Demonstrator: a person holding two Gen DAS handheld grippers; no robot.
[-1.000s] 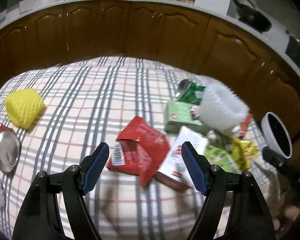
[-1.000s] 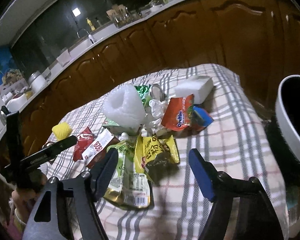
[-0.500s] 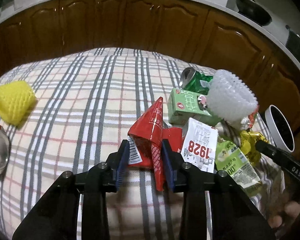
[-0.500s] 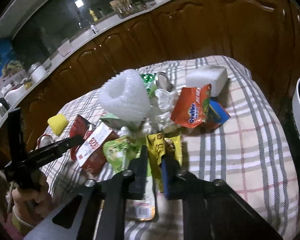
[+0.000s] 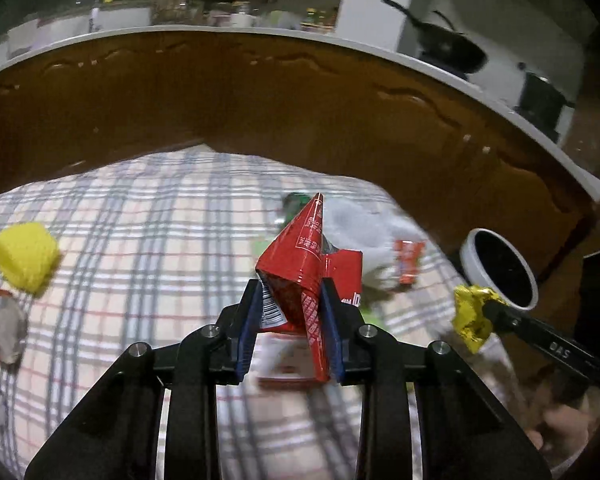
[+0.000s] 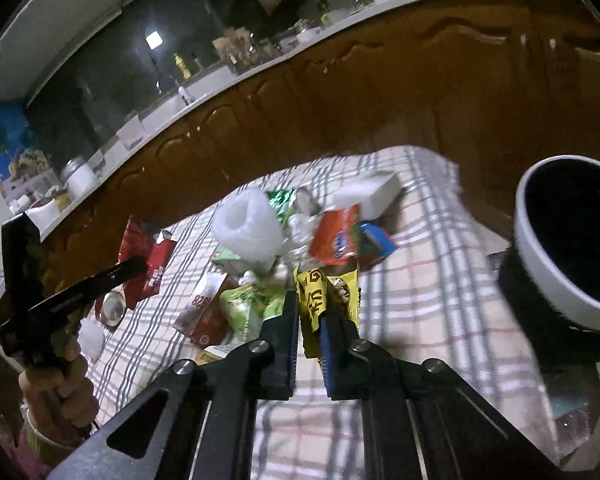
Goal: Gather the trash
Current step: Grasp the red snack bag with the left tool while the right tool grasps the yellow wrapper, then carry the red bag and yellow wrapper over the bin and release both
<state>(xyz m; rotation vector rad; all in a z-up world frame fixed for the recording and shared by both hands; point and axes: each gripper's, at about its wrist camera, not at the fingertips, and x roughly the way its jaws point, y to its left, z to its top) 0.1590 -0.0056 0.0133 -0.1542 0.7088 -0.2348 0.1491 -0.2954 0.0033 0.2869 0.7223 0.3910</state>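
Now both jaws are gripping wrappers, left gripper (image 5: 290,322) pinching red wrapper (image 5: 304,264), right gripper (image 6: 309,330) pinching yellow wrapper (image 6: 316,294), with the bin (image 6: 540,280) lying off right, nearer the right.

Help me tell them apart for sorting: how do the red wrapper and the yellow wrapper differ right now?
The red wrapper is larger, folded to a peak, in the left gripper. The yellow wrapper is smaller, crumpled, in the right gripper. Both are pinched between blue pads and lifted off the checked tablecloth.

Motion blurs the litter pile (image 5: 380,240) behind the red wrapper (image 5: 304,264).
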